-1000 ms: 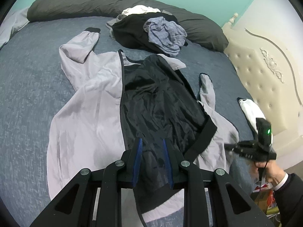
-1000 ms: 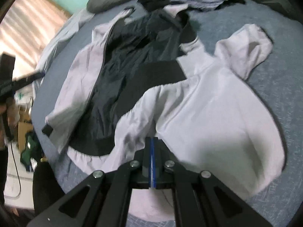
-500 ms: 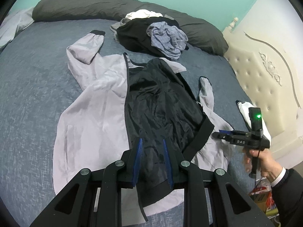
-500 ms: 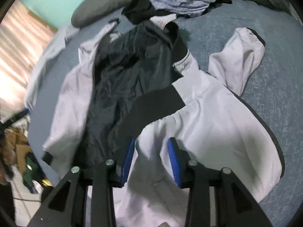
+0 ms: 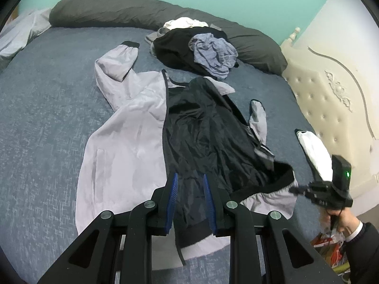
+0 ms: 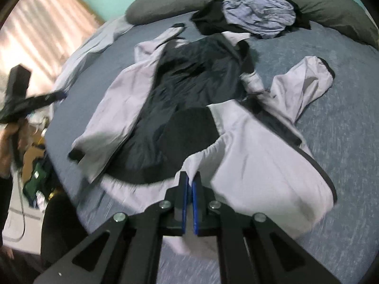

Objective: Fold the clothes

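Right hand-held gripper (image 6: 189,184) has clamped the jacket (image 6: 248,146) hem — reopened earlier.

Even indoor light; fisheye bends dark edges; right wrist view motion-blurred, curtain (image 6: 35,30) glaring.

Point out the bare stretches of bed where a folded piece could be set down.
One free patch: the blue-grey bedspread between the spread pale lilac jacket with black lining and the bed's left edge, up to the long dark grey pillow. Another: right of the jacket's right sleeve in the right wrist view. Crowded: the heap of dark and striped clothes by the pillow.
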### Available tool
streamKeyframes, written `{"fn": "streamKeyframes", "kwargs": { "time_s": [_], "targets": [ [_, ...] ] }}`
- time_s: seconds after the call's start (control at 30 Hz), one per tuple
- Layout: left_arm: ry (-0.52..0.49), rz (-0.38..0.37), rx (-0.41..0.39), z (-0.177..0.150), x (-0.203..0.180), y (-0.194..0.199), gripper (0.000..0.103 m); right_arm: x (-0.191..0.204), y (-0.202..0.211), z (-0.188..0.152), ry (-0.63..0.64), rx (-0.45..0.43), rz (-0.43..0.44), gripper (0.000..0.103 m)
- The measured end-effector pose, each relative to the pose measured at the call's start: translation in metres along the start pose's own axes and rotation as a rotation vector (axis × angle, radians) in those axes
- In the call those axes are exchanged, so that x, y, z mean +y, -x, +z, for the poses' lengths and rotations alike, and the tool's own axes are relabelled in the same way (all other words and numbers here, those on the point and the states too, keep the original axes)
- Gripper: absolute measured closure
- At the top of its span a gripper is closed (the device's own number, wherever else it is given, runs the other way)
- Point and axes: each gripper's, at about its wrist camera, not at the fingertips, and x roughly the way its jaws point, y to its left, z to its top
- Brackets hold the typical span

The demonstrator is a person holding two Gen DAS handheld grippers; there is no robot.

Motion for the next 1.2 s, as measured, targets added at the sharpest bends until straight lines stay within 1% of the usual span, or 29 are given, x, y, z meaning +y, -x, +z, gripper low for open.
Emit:
{"fn": "streamKeyframes", "kwargs": {
  "time_s": [0.23,0.47,0.5,0.6,0.67,0.77,0.87,0.97,1.1,1.2],
  "targets": [
    [-0.02,-0.006,-0.015,-0.013,-0.019,0.022,0.078,0.022,0.023,-0.046,0.085,0.047,0.05,0.1],
    [-0.03,-0.003,-0.021,-0.021,-0.026,0.034,0.078,0.033,0.013,-0.078,0.065,0.087,0.081,0.099],
    [-0.028,-0.002,-0.023,-0.02,-0.026,0.036,0.078,0.035,0.014,-0.081,0.072,0.095,0.082,0.097],
    [-0.024,0.003,-0.026,-0.019,-0.022,0.038,0.078,0.037,0.023,-0.088,0.091,0.115,0.086,0.096],
    [-0.022,0.006,-0.022,-0.019,-0.018,0.037,0.078,0.032,0.033,-0.088,0.071,0.114,0.101,0.096],
    [-0.018,0.018,-0.012,-0.018,-0.013,0.031,0.078,0.021,0.057,-0.084,0.053,0.055,0.12,0.096],
    [-0.01,0.039,-0.002,-0.015,-0.003,0.024,0.077,0.007,0.085,-0.074,0.029,-0.03,0.122,0.096],
    [0.01,0.055,0.005,-0.011,0.009,0.016,0.074,-0.013,0.103,-0.055,-0.008,-0.1,0.062,0.096],
    [0.036,0.055,0.007,-0.007,0.022,0.005,0.073,-0.033,0.1,-0.022,-0.048,-0.138,-0.02,0.096],
    [0.04,0.06,0.006,-0.003,0.029,-0.005,0.073,-0.048,0.085,0.008,-0.07,-0.145,-0.05,0.096]
  ]
}}
